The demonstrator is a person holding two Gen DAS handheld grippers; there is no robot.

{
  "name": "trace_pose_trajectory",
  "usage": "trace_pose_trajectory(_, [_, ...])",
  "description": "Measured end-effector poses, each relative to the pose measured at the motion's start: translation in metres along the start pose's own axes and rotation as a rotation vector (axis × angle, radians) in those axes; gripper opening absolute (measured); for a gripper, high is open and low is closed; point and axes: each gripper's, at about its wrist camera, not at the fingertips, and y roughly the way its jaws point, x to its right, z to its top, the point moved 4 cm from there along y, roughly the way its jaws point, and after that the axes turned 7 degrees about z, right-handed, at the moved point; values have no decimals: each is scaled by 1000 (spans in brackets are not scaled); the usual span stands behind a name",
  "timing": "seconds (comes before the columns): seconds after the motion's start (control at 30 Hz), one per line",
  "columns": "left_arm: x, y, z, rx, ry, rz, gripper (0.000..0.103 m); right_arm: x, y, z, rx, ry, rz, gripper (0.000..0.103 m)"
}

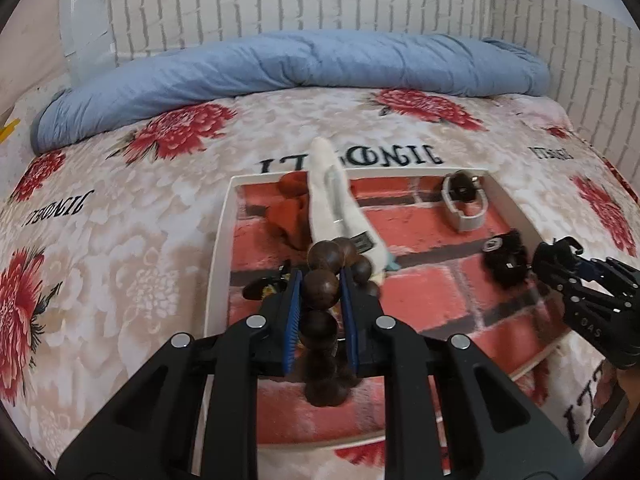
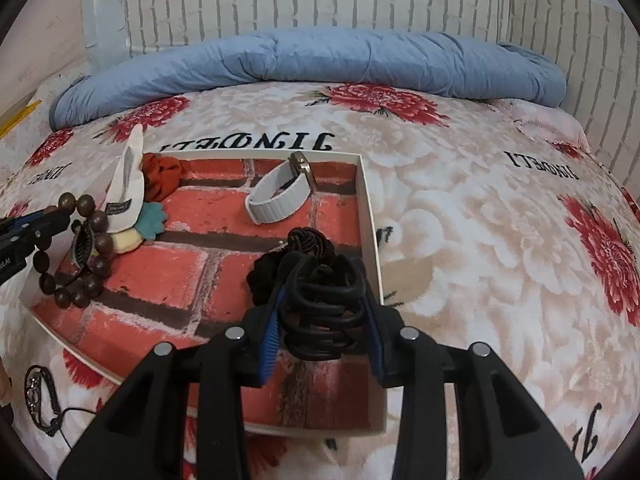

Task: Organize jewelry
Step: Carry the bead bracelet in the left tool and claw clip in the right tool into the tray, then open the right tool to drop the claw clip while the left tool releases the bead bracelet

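Note:
My left gripper is shut on a brown wooden bead bracelet, which hangs over the left end of a white-rimmed tray lined with a red brick print. My right gripper is shut on a black hair claw above the tray's right side, just behind a black braided scrunchie. In the tray lie a watch with a white band, an orange scrunchie and a white pouch. In the right wrist view the bead bracelet dangles at the left, by the left gripper.
The tray rests on a bed with a red flower cover. A rolled blue quilt lies along the far side below a white brick wall. A dark bracelet lies on the cover, outside the tray's near left corner.

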Motion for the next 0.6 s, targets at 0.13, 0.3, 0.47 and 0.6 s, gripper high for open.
trace_pose_trajectory(0.13, [-6,13,-6,-19,-1,28,18,-1,13,-1,-15,-12,-19,36])
trace_pose_trajectory(0.3, [-9,27,-15,-39,2,69,18,-1,24,2,-19,-11,-31,36])
trace_pose_trajectory(0.47, [-12,30,-16,-40,-17,76,18,-4,35,1,-45,-18,-31,37])
trace_pose_trajectory(0.6, [-11,28,-17,-47,-14,77,23,-11,32,-3,-54,-41,-33,47])
